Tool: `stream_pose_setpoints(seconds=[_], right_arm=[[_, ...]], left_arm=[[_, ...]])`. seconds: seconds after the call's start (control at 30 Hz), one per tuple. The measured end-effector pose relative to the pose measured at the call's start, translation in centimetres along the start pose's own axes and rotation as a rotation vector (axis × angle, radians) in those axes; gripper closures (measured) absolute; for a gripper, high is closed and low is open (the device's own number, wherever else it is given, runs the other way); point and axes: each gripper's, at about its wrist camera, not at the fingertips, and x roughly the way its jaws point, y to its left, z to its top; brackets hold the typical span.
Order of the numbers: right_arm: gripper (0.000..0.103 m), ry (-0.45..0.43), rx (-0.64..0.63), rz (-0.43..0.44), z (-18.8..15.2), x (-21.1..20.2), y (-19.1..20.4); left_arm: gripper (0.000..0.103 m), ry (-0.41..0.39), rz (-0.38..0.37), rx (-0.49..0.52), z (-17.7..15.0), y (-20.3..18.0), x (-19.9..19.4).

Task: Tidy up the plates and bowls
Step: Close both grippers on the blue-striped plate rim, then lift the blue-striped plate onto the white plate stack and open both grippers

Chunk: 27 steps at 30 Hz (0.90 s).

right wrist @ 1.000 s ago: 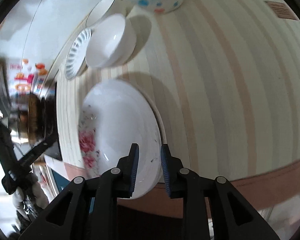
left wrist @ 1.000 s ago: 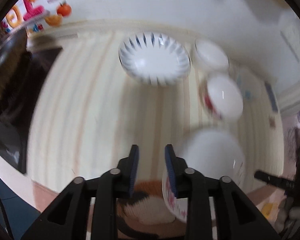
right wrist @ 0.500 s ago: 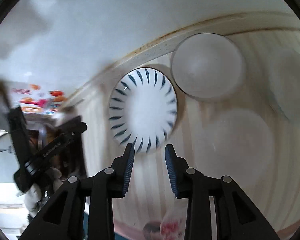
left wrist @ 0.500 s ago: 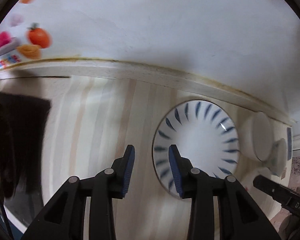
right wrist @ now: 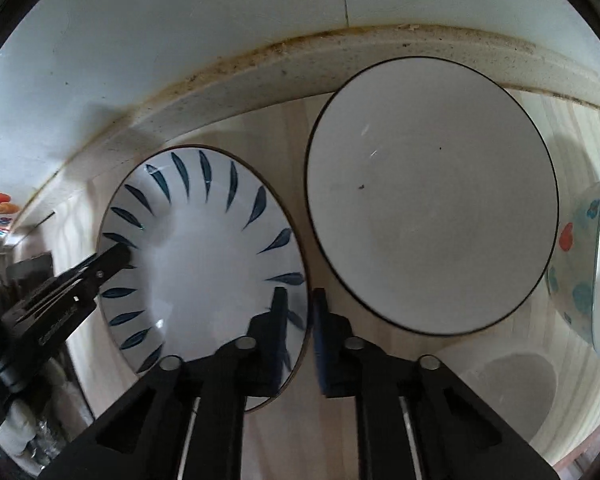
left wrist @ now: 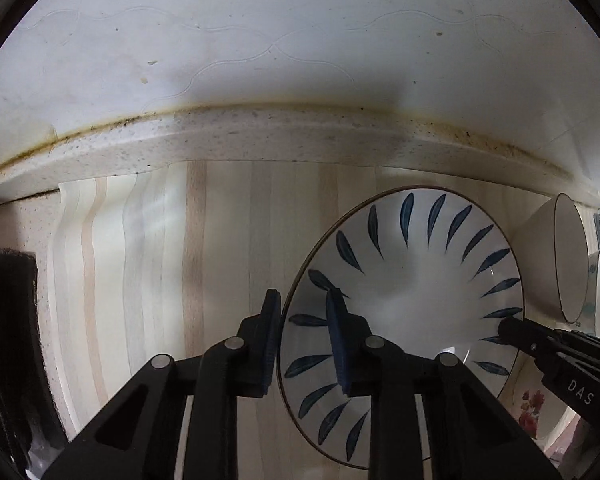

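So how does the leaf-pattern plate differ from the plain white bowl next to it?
The plate has dark blue leaf marks around its inside; the bowl is plain white inside. The plate has both tools at its rim, left tool and right tool, one on each side; the bowl has none on it. Both are round with a thin dark rim line and stand on the striped counter by the wall.

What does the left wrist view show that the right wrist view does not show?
Only the left wrist view shows the floral plate and a dark object. Only the right wrist view shows the white bowl from inside and the spotted bowl with its orange dot. Both show the blue-leaf plate and the counter's back ledge.
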Motion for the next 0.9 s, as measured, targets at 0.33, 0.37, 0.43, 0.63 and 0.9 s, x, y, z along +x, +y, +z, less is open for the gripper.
stream_pose_setpoints(seconds=[0.33, 0.37, 0.43, 0.63, 0.9], right_arm=[[0.092, -0.028, -0.049, 0.027, -1.4, -2.8, 0.1], [0.092, -0.029, -0.054, 0.037, -1.7, -3.2, 0.2], [0.092, -0.030, -0.070, 0.056, -2.3, -4.2, 0.0], [0.092, -0.037, -0.139, 0.108, -5.9, -8.6, -0.4], [0.092, -0.022, -0.253, 0.120, -12.2, -13.1, -3.6]], left_arm=[[0.083, -0.038, -0.002, -0.036, -3.7, 0.5, -4.4], [0.083, -0.044, -0.002, -0.043, -4.3, 0.5, -5.2], [0.083, -0.058, 0.004, -0.050, -5.8, 0.3, -7.1], [0.083, -0.091, 0.012, -0.078, -10.2, -0.5, -12.5], [0.083, -0.121, 0.007, -0.102, -15.9, -5.3, -15.7]])
